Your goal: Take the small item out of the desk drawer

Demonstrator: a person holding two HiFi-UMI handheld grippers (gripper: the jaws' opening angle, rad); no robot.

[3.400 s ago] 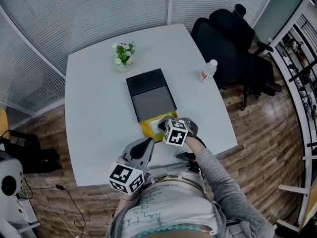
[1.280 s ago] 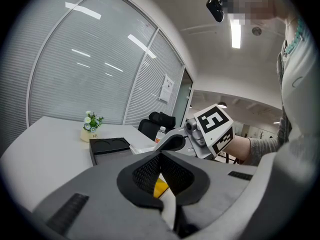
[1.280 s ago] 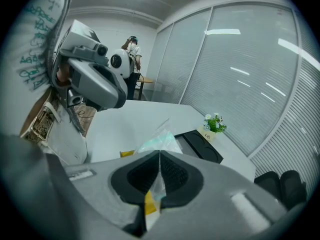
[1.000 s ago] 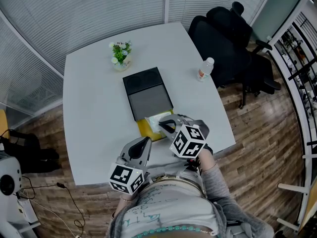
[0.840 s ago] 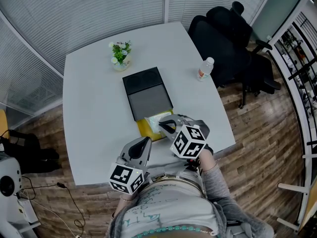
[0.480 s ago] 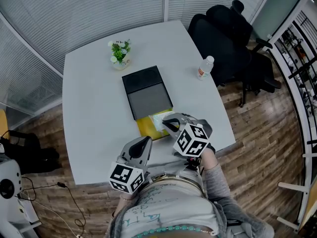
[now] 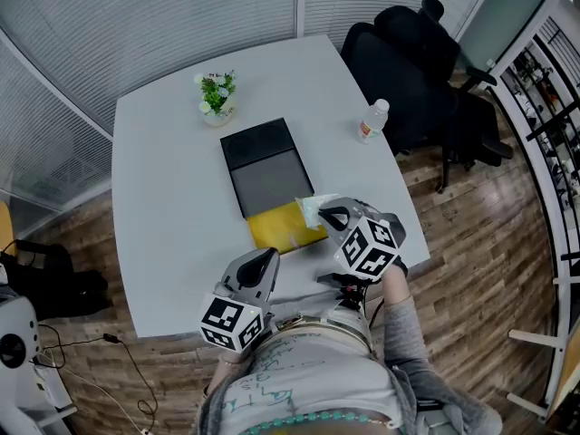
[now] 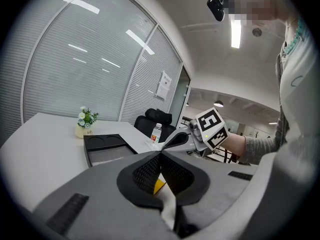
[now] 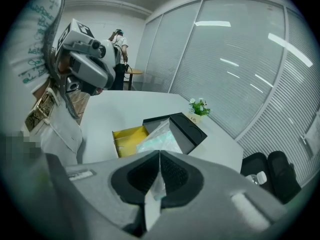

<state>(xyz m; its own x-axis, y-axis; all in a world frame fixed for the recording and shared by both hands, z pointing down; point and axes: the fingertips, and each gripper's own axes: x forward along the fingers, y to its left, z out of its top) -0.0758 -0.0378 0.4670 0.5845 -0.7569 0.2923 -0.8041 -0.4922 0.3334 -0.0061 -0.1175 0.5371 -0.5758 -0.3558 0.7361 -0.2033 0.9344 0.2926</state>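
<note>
While our left claw sits closed and empty, our right claw pinches the clear packet, holding it over the open yellow drawer's edge on the counter.

Pale belt; below belt, white shirt, teal scribble print, teal beads; right of belt, grey sleeve.

Office meeting room: large white rounded table at centre, black swivel office chair upper right, glass partition walls with horizontal slatted blinds along top, wood-plank floor at right.
</note>
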